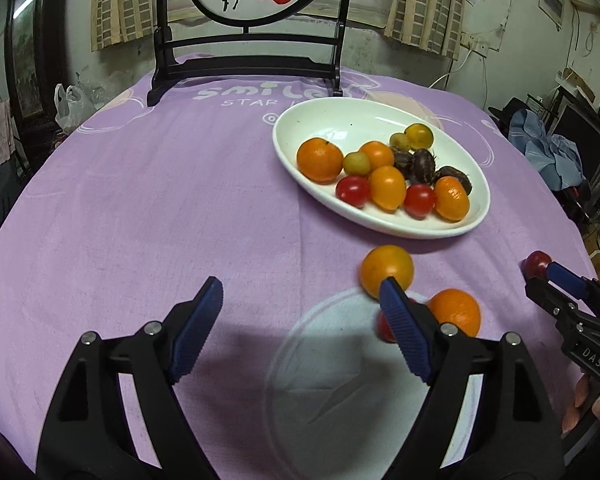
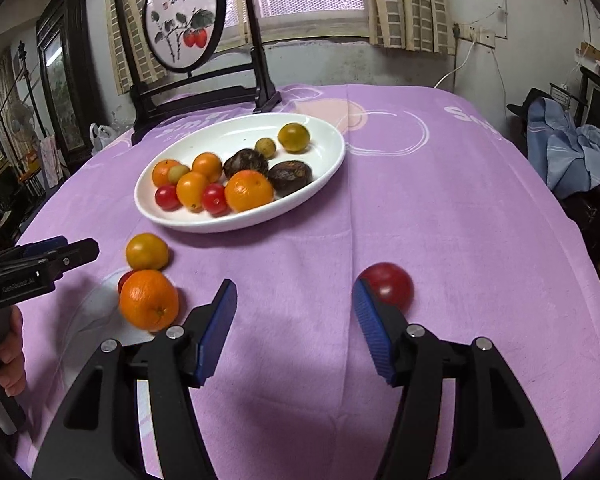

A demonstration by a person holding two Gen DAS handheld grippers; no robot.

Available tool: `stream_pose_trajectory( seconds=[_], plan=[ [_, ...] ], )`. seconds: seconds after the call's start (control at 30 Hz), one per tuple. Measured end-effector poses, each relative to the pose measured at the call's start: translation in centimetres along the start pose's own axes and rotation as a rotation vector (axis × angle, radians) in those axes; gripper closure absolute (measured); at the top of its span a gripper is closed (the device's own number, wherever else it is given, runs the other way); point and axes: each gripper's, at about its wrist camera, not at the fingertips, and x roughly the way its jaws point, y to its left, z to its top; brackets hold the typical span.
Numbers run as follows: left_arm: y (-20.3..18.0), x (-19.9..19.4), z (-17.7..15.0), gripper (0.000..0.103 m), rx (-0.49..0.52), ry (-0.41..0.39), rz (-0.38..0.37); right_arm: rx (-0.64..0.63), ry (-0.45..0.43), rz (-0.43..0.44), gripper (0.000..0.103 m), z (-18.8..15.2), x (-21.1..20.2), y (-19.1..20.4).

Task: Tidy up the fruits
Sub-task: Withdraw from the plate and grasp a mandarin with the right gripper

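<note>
Both tools gape wide, gripping nothing: the left tool (image 1: 300, 300) hangs over the purple table (image 1: 140, 200) with a yellow-orange tomato (image 1: 387, 270) just beyond its right finger, and the right tool (image 2: 294, 304) has a red tomato (image 2: 390, 285) by its right fingertip; white oval plate (image 2: 236, 222) of fruit sits further back

Plate (image 2: 236, 222) of fruit mid-table, before the screen (image 2: 184, 16) at the far edge. Three fruits (image 2: 148, 298) clustered before the plate; tomato (image 2: 390, 284) apart, right.
</note>
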Motion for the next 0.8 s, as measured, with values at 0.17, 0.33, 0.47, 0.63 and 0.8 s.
stream_pose_trajectory(
  seconds=[0.17,0.33,0.47,0.63,0.8],
  plan=[
    [0.2,0.7,0.0,0.021,0.009,0.027,-0.005,-0.079,0.003,0.001,0.042,-0.4,0.2,1.8],
    [0.4,0.9,0.1,0.020,0.000,0.041,0.004,-0.140,0.032,0.184,0.040,-0.9,-0.4,4.0],
    [0.7,1.1,0.1,0.020,-0.005,0.052,0.005,-0.248,0.068,0.202,0.040,-1.6,-0.3,6.7],
    [0.7,1.3,0.1,0.020,-0.002,0.064,0.007,-0.336,0.152,0.107,0.040,-2.4,1.8,8.9],
    [0.7,1.2,0.1,0.019,0.002,0.069,0.000,-0.338,0.167,0.060,0.040,-1.6,3.3,10.0]
  ],
)
